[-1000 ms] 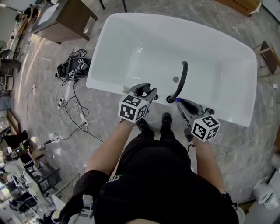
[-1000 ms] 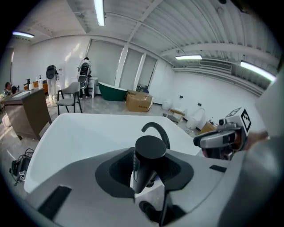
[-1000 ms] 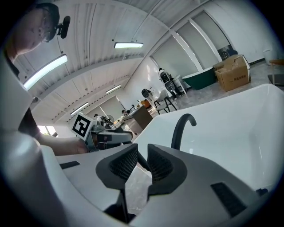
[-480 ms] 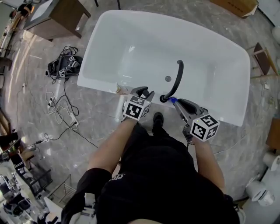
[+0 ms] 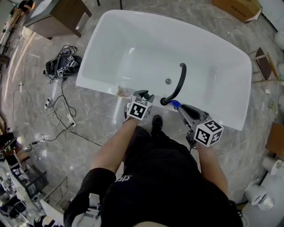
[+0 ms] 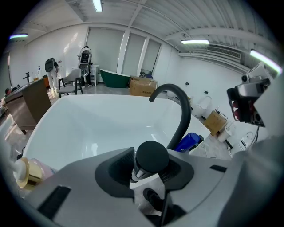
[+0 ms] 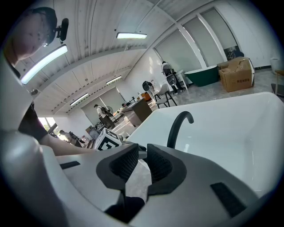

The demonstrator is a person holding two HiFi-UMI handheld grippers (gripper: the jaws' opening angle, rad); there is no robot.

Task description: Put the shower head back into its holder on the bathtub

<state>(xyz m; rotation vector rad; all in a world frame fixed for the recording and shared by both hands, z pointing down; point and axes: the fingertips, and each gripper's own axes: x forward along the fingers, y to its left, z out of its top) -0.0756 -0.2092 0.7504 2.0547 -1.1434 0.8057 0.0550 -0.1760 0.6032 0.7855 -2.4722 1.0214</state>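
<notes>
The white bathtub lies in front of me, with a black curved faucet rising from its near rim. In the left gripper view the shower head is a black round-capped handle with a chrome band. My left gripper is shut on it, low over the rim to the left of the faucet. To the faucet's right my right gripper has its jaws a narrow slit apart, and only floor shows through it. A small blue thing sits at its tip.
A brass-coloured round fitting sits on the rim left of my left gripper. Cables and a black case lie on the floor at left. A wooden cabinet stands beyond them, and a cardboard box at top right. My shoe is against the tub.
My left gripper has sunk towards the tub rim with the shower head in it. The right gripper has stayed beside the faucet base. The head view has shifted a little.
</notes>
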